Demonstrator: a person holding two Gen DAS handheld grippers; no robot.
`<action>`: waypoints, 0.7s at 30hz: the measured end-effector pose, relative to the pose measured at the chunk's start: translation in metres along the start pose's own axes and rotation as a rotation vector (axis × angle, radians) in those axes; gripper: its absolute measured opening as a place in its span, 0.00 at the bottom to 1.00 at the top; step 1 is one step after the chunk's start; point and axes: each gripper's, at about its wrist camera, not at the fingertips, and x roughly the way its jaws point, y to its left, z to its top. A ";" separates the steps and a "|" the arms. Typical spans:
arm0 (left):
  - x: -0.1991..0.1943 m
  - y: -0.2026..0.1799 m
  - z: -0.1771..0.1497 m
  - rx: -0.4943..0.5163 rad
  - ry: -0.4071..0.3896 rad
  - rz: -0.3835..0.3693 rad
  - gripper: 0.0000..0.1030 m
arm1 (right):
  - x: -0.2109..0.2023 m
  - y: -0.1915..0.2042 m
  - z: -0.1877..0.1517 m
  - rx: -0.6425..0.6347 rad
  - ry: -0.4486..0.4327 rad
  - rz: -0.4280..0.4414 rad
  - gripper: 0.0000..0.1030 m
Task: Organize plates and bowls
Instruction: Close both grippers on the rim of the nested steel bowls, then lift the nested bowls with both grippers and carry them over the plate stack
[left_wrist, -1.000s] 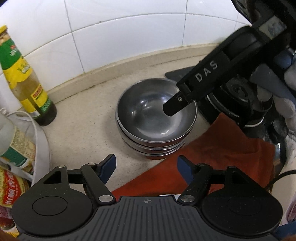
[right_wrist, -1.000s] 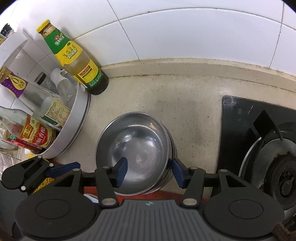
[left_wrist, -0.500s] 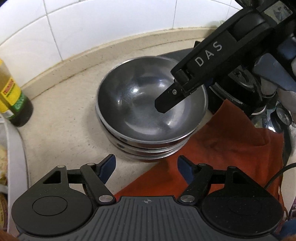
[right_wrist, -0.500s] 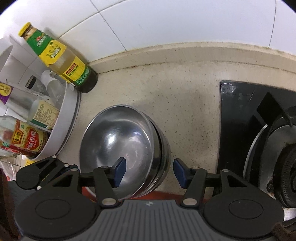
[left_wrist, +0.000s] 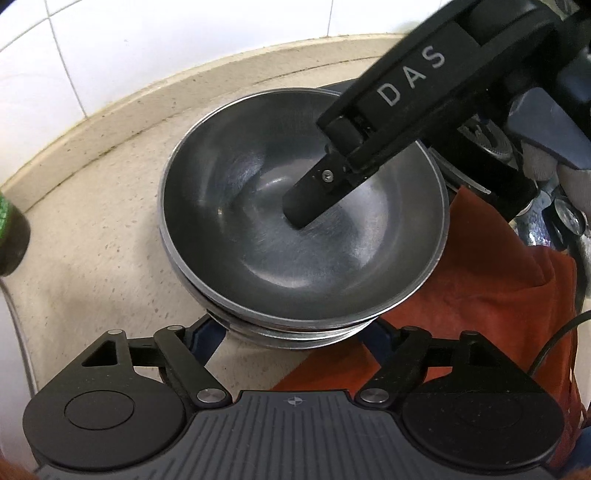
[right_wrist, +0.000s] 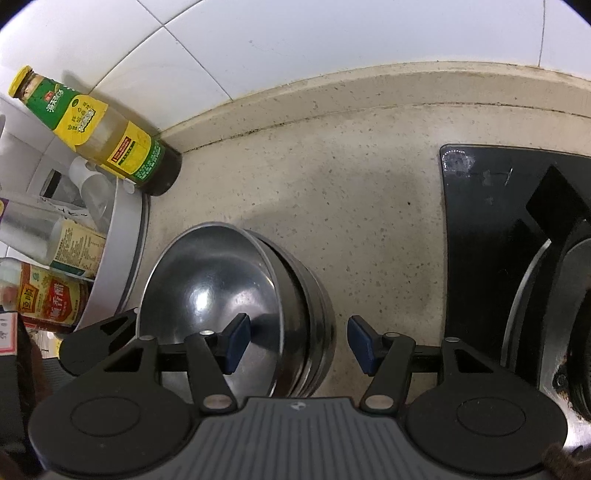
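A stack of steel bowls (left_wrist: 258, 240) stands on the beige counter; it also shows in the right wrist view (right_wrist: 221, 295). My left gripper (left_wrist: 295, 334) is open, its fingers on either side of the stack's near base, partly hidden under the bowls. My right gripper (right_wrist: 299, 341) is open and straddles the top bowl's right rim: one finger inside the bowl, one outside. In the left wrist view its inner finger (left_wrist: 314, 195) reaches down into the top bowl.
A red cloth (left_wrist: 480, 295) lies under the stack's near right side. A black gas stove (right_wrist: 517, 240) is to the right. A yellow-labelled bottle (right_wrist: 103, 136) and a white rack of bottles (right_wrist: 122, 240) stand at the left by the tiled wall.
My left gripper has moved forward until its fingers flank the base of the bowl stack. My right gripper has stayed astride the top bowl's rim and come a little closer.
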 end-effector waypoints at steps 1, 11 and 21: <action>0.001 -0.002 0.000 0.002 0.001 -0.003 0.82 | 0.000 0.000 0.001 -0.001 0.000 0.000 0.52; 0.012 -0.002 0.010 0.019 -0.014 0.006 0.85 | 0.009 0.000 0.009 -0.005 -0.001 0.018 0.56; 0.031 -0.014 0.024 0.063 -0.034 0.030 0.94 | 0.013 -0.011 0.014 0.020 -0.010 0.054 0.60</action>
